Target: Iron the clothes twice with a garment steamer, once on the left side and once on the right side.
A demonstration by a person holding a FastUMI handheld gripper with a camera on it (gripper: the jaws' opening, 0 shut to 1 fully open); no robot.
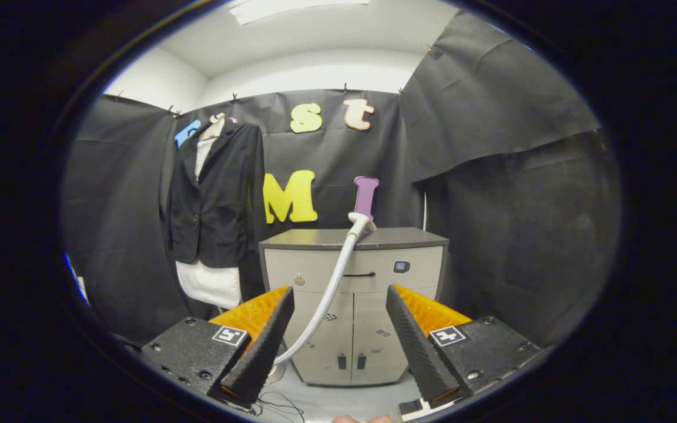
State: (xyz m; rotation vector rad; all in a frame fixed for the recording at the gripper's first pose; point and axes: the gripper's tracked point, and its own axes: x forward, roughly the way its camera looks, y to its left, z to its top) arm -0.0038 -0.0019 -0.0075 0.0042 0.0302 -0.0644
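Our gripper [338,335] stands wide apart, holding nothing, facing the grey cabinet [353,294]. Left of the cabinet hangs the dark jacket [215,200], while the steamer head [361,223] rests on the cabinet top, hose [327,299] trailing down; we should approach centred and close squarely on its handle.

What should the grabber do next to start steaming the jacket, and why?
Probably move forward toward the steamer head resting on the grey cabinet. The gripper is open and holds nothing, and the cabinet is well beyond its fingers. The white hose runs up between them to that head. The dark jacket hangs beside the cabinet, unsteamed.
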